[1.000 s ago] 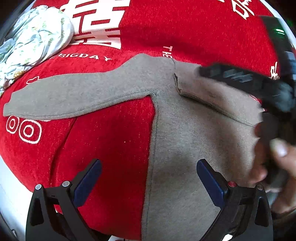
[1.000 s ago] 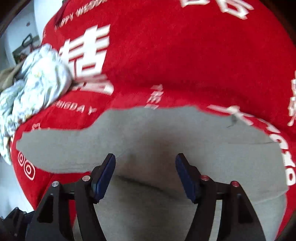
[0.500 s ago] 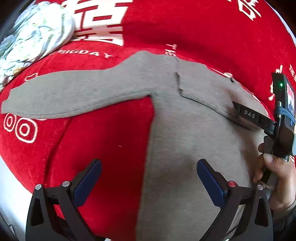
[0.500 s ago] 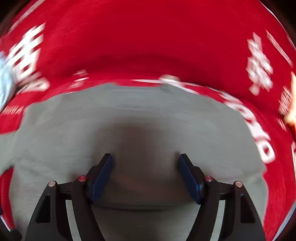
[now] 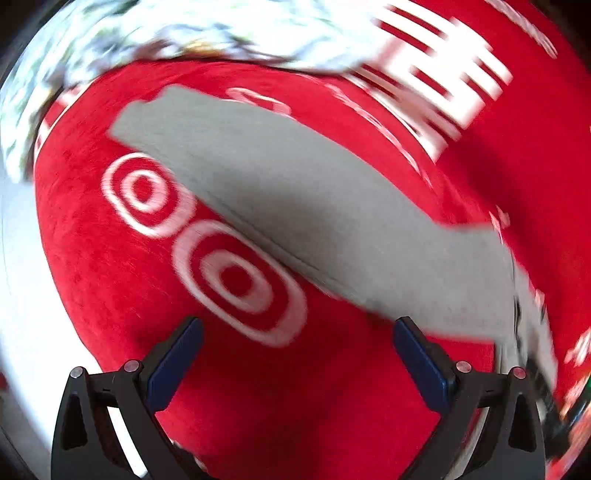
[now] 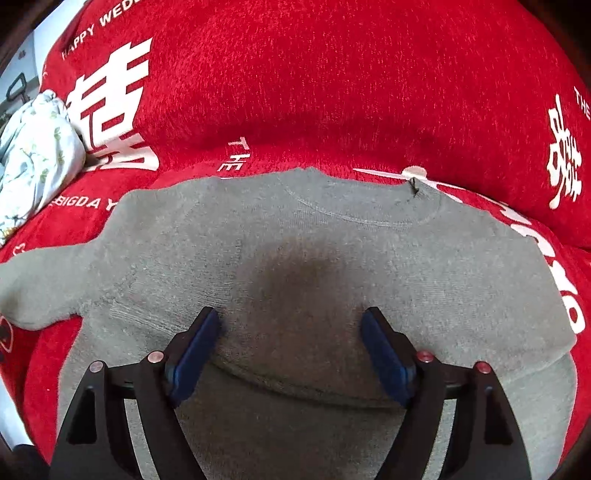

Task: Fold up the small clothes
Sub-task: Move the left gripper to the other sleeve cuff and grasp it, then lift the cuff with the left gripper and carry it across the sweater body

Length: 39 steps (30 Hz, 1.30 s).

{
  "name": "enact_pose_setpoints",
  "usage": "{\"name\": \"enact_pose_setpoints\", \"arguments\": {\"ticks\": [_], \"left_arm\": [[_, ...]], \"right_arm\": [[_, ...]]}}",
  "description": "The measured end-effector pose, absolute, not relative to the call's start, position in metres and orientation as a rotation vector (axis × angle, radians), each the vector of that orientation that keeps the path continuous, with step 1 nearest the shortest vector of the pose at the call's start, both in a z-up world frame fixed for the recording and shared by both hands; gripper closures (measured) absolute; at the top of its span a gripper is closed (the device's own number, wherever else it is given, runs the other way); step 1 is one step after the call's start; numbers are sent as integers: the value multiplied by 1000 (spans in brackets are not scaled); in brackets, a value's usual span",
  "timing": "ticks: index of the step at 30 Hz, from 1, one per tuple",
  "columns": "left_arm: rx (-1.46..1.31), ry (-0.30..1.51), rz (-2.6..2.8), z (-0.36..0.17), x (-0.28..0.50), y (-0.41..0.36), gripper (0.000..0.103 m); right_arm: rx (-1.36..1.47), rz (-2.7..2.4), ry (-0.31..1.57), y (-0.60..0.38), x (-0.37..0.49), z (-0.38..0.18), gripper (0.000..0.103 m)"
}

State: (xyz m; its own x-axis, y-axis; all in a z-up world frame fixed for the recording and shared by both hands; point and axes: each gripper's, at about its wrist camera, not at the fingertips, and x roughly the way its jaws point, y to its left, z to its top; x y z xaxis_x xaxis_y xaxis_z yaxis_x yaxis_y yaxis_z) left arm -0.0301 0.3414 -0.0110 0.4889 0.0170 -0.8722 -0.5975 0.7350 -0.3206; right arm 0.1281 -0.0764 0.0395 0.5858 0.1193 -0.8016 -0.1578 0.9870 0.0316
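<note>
A grey sweater (image 6: 332, 251) lies flat on a red blanket (image 6: 332, 92), neckline (image 6: 362, 218) at the far side. One sleeve (image 6: 37, 288) reaches out to the left. My right gripper (image 6: 291, 321) hovers low over the sweater's chest. Its jaws are opening, with only flat fabric and a folded edge under them. In the blurred left wrist view the same sleeve (image 5: 295, 206) runs diagonally, cuff at the upper left. My left gripper (image 5: 298, 328) is open over bare red blanket (image 5: 110, 277), just short of the sleeve's lower edge, holding nothing.
A crumpled pale floral cloth (image 6: 33, 155) sits at the blanket's far left, and it shows blurred along the top of the left wrist view as the floral cloth (image 5: 184, 33). The blanket's left edge drops off to a white surface (image 5: 22, 295).
The left gripper swung left from the sweater's body to the outstretched sleeve and rolled. The right gripper sank closer to the chest and its jaws spread a little wider.
</note>
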Motion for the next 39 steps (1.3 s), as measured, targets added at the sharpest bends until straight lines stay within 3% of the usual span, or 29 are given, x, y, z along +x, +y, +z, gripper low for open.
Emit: {"name": "enact_pose_setpoints", "arguments": {"ticks": [12,13,14,15,16,17,21,28,39], "left_arm": [[-723,878,561,-8,-2,418,2],[-701,875,577,-6,0,417,16],[-663,871,599,-3,1,415,43],[-650,871,604,-1,-2,420,58],[-659,871,591,-1,-3,423,79],[-690,866,564,-1,-4,428,88],[-764,866,510,2,-8,440,91],[-459,883,632,32,8,397,92],[-377,840,560,74,25,349,92]], "right_arm": [[-35,163,924,-77,128,40,19],[-33,164,924,-78,128,40,19],[-30,165,923,-78,128,40,19],[-29,166,923,-78,128,40,19],[-30,166,923,-78,128,40,19],[-30,166,923,-78,128,40,19],[-24,168,921,-79,128,40,19],[-16,172,920,-79,127,39,19],[32,202,929,-89,120,49,18]]}}
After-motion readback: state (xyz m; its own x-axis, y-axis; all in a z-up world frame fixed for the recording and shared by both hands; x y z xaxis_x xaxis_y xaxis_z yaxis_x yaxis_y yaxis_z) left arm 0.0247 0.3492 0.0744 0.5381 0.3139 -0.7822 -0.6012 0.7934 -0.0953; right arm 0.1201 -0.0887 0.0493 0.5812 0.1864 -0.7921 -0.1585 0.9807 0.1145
